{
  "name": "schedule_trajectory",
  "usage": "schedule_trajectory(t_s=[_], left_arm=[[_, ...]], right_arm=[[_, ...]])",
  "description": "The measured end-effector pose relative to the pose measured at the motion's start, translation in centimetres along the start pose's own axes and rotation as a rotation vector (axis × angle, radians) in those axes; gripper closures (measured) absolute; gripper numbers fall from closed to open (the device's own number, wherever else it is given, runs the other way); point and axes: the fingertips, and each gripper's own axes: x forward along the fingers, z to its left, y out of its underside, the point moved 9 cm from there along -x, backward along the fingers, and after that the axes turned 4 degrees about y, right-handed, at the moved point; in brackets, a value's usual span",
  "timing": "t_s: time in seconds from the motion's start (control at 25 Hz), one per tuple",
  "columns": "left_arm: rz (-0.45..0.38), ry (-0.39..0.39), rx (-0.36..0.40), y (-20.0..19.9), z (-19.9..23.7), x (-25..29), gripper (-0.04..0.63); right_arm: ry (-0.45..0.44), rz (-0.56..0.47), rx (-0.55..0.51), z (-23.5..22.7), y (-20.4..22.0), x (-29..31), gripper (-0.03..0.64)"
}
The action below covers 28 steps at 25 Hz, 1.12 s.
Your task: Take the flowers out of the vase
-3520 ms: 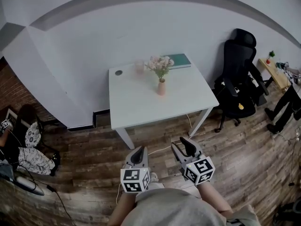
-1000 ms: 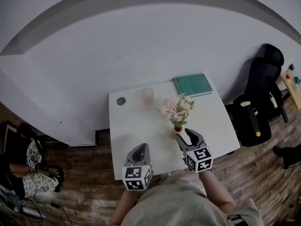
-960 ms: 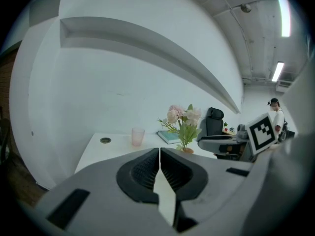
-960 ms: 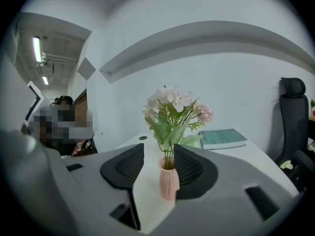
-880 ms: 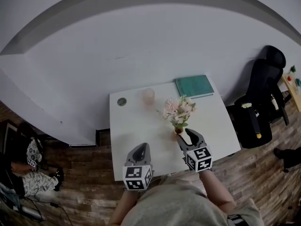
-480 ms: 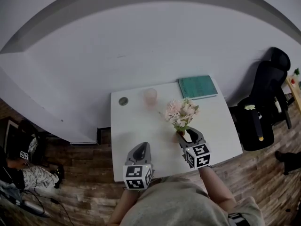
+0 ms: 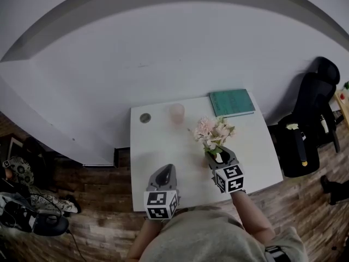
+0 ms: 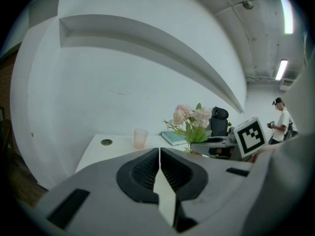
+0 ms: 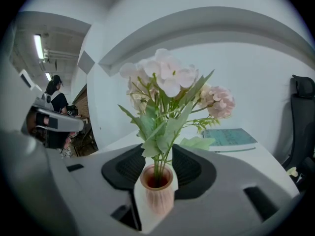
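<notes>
Flowers (image 9: 167,82) x1 bunch, vase (image 9: 157,193) x1

Head view steeply down on table (image 7: 163,146), gripper views low across it, sharing flowers (image 8: 191,117).

On the table (image 7: 158,146) the vase (image 9: 157,193) stood right of centre toward the near edge, with the flowers (image 7: 214,134) in it. Behind it, along the far edge, the cup (image 7: 176,113) stood left of the book (image 7: 232,102), and a round grommet (image 7: 144,117) sat left of the cup. An office chair (image 7: 311,124) stood on the floor right of the table
</notes>
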Motion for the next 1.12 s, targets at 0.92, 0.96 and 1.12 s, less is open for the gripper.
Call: schedule_trajectory(t_s=[0.92, 0.96, 1.12], left_arm=[[0.008, 0.014, 0.004, 0.7, -1.1, -1.7, 0.586], [0.008, 0.013, 0.004, 0.7, -1.0, -1.8, 0.586], [0.010, 0.012, -0.002, 1.0, -0.8, -2.2, 0.586]], right_arm=[[0.018, -0.036, -0.048, 0.7, -0.9, -1.4, 0.572], [0.019, -0.040, -0.051, 0.8, -1.0, -1.5, 0.572], [0.021, -0.053, -0.058, 1.1, -1.4, -1.6, 0.574]])
